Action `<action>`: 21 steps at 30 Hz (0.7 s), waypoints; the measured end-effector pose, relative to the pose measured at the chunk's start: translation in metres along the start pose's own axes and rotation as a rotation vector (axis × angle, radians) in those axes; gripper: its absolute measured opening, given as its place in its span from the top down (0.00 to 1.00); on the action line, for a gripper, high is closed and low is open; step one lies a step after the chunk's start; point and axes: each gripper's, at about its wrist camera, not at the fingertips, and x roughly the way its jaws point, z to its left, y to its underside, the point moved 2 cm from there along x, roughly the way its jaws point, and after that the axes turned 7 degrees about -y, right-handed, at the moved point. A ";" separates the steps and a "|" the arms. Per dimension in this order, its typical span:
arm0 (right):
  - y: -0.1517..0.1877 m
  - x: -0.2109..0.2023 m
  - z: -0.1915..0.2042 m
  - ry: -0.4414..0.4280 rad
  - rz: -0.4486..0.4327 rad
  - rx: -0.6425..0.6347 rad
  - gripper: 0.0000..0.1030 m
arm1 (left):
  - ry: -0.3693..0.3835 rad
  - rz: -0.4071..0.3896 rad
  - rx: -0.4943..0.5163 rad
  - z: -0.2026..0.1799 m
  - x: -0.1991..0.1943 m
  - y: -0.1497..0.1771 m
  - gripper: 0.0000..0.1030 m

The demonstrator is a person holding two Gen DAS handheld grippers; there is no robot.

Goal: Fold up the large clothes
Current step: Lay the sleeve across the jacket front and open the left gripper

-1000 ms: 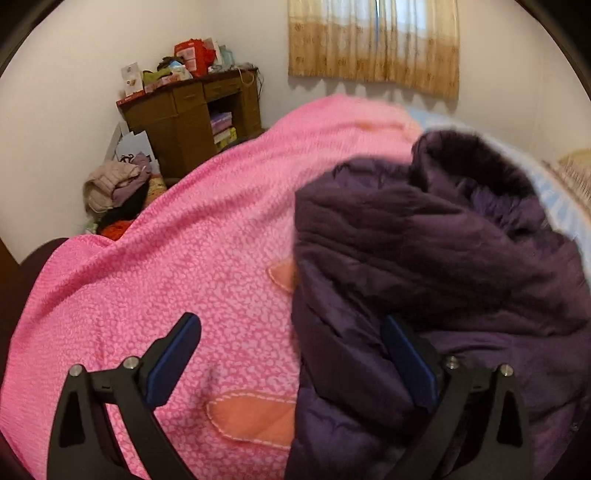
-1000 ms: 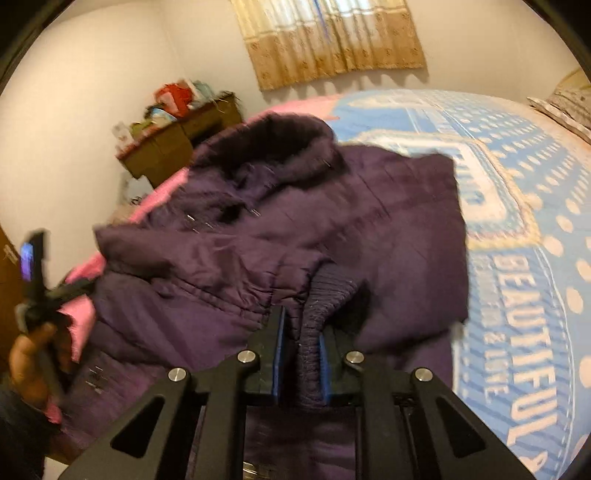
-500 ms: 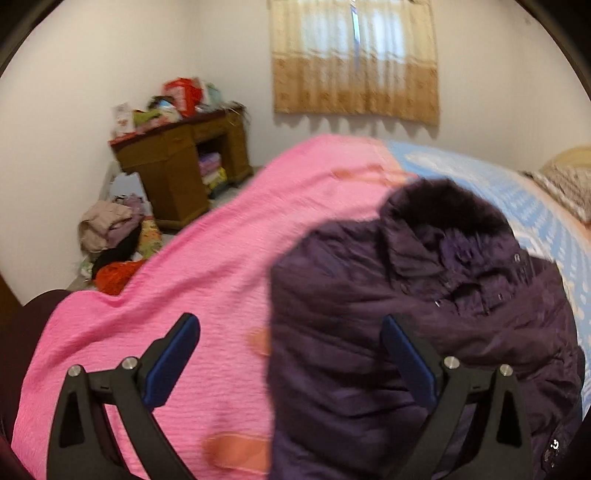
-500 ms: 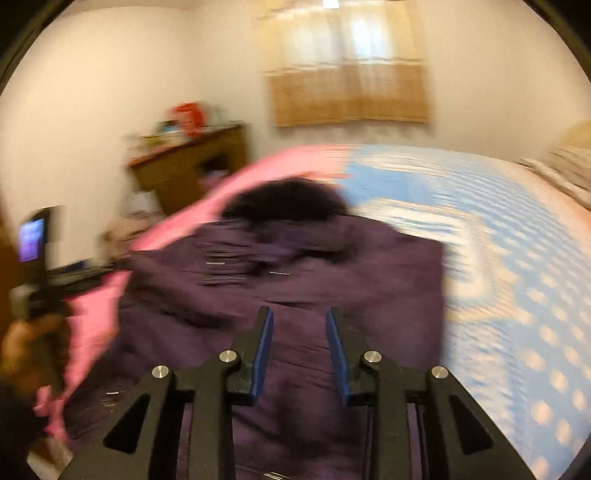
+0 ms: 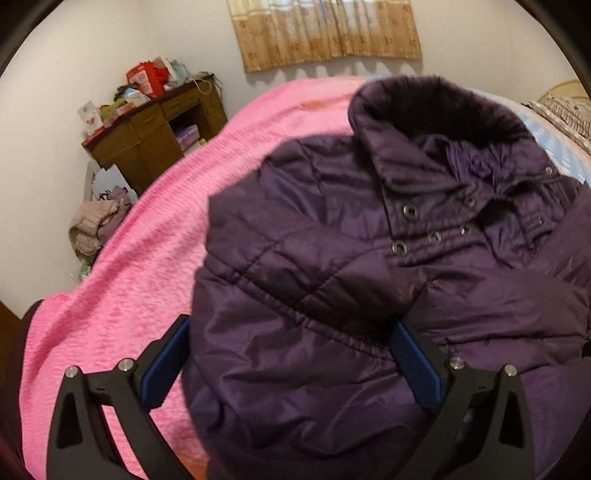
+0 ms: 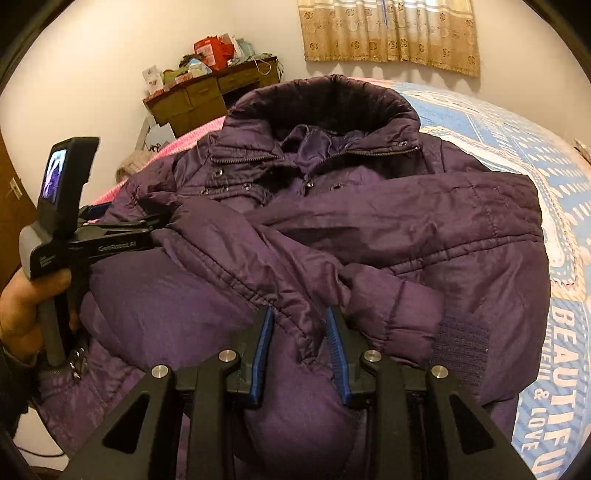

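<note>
Far left in the right wrist view: person's left hand (image 6: pixel 26 306) grips the handle of the left claw (image 6: pixel 122 225), small screen on top. Its tips lie against the left edge of the purple jacket (image 6: pixel 332 229). In the left wrist view the left claw (image 5: pixel 291 354) stands wide, blue pads on both sides of a quilted bulge of the purple jacket (image 5: pixel 369 258); pads not pressing the fabric, as far as can be seen.

Behind, left: brown desk (image 5: pixel 155 133) against the wall, cluttered with red boxes and cards. Pile of clothes (image 5: pixel 98 221) on the floor below it. Pink blanket (image 5: pixel 122 291) covers the left part of the bed; jacket's left edge overlaps it.

Centre: jacket lies front-up on the bed, dark collar away from the cameras, snaps and zipper showing, both sleeves folded across the chest. Right sleeve cuff (image 6: pixel 458 343) rests at lower right.

Right claw (image 6: pixel 299 350): narrow gap, pads parted, a ridge of jacket fabric between them, no squeeze visible.

Right: blue patterned bedspread (image 6: pixel 554 258) with white lettering, jacket's right side on it. Beige curtain (image 6: pixel 388 33) on the back wall. Pillow (image 5: pixel 565 110) at far right edge.
</note>
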 end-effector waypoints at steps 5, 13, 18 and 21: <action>0.002 0.006 0.000 0.015 0.002 -0.006 0.71 | 0.039 0.023 -0.030 0.000 0.008 0.003 0.00; 0.002 0.008 0.003 0.044 -0.012 -0.019 0.71 | 0.066 0.012 -0.072 0.013 -0.002 -0.001 0.00; 0.002 0.008 0.004 0.050 -0.022 -0.023 0.71 | 0.063 -0.119 -0.111 0.016 -0.066 0.000 0.00; 0.002 0.007 0.004 0.052 -0.025 -0.024 0.71 | 0.103 -0.183 -0.084 0.000 -0.098 0.001 0.00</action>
